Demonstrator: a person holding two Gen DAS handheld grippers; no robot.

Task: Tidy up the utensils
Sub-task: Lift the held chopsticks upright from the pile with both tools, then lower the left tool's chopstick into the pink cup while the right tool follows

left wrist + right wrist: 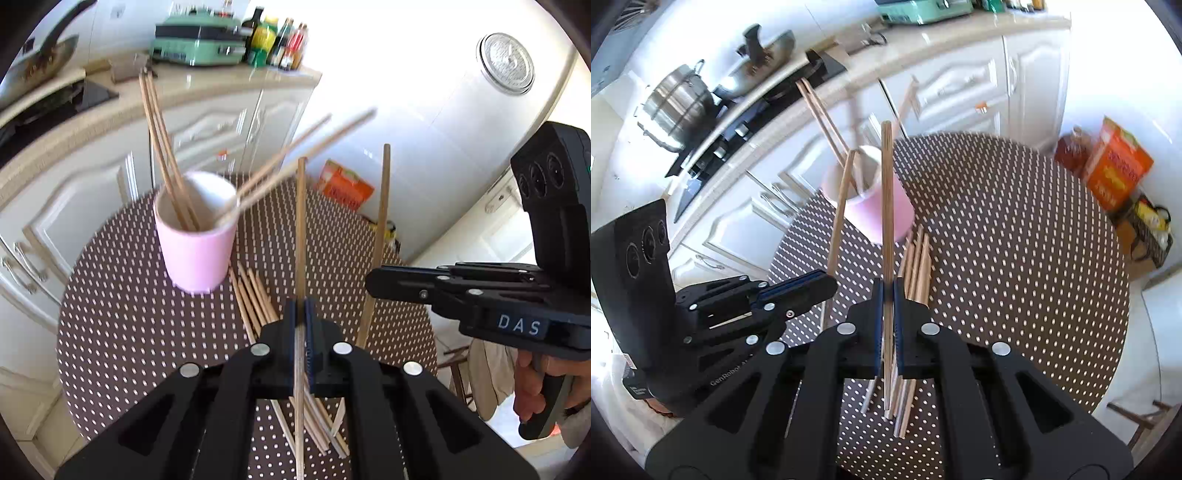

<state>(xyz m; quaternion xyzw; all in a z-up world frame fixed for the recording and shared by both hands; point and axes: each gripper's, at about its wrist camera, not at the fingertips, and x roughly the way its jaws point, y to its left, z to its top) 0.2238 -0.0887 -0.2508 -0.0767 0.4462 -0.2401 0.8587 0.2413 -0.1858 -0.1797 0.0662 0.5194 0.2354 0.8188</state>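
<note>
In the left wrist view, the left gripper (pixel 304 314) was clamped on one chopstick (pixel 301 229) held upright. The right gripper (pixel 376 282) pinched a second one (pixel 382 214). The pink cup (pixel 197 254) on the dotted table (pixel 122 317) held four chopsticks (pixel 166 162); the loose pile (pixel 255 299) beside it could not be fully counted.

In the right wrist view, the right gripper (pixel 888 295) was closed on its chopstick (pixel 886 206), the left gripper (pixel 827 286) on its own (pixel 840 218), both near the cup (pixel 882 218).

I see a round table under a brown white-dotted cloth (pixel 1015 240), cream panelled cabinets (pixel 964 88) beneath a beige stone counter (pixel 207 88), a black glass hob (pixel 746 122), and bright daylight on white walls (pixel 406 74).
</note>
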